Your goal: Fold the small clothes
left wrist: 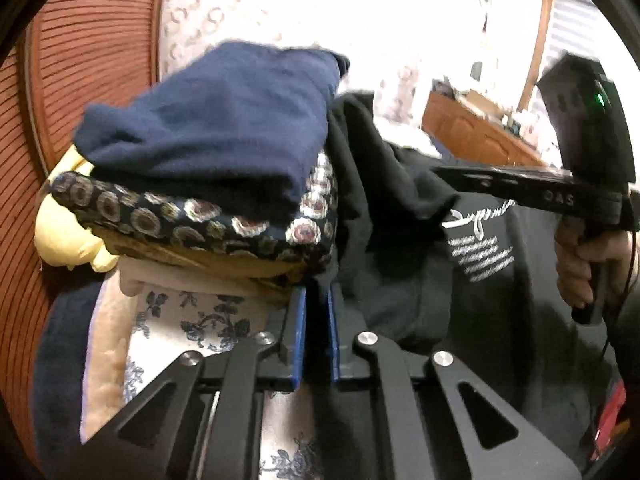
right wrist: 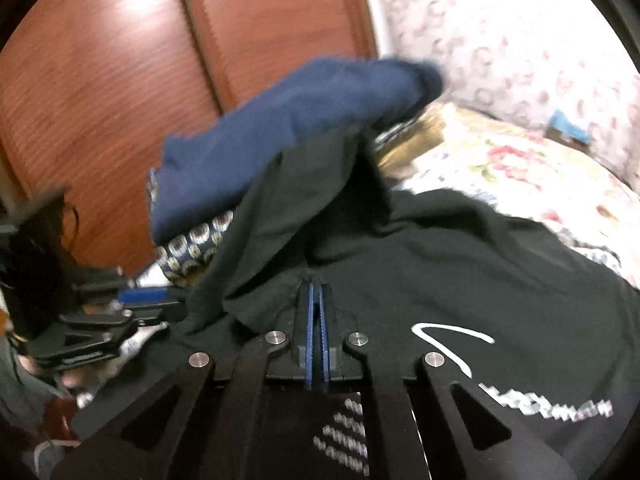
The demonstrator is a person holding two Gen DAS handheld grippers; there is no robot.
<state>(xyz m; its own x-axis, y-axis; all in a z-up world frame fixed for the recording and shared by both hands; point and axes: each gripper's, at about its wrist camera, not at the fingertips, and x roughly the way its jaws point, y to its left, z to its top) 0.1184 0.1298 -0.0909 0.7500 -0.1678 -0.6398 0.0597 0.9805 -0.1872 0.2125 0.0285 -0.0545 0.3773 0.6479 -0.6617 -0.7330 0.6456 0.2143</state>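
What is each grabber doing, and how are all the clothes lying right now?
left gripper: shut on the black shirt's edge.
right gripper: shut on a pinch of the black shirt.
black shirt: held up at two spots, rumpled, white lettering showing.
navy garment: folded, on top of the pile.
patterned cloth: folded, under the navy garment.
flowered bedspread: spread out beneath everything.

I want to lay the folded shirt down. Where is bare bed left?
Bare floral bedspread lies past the black shirt, toward the patterned wall. A strip of blue-flowered sheet shows below the stack. Crowded: the navy garment tops the stack beside the shirt.
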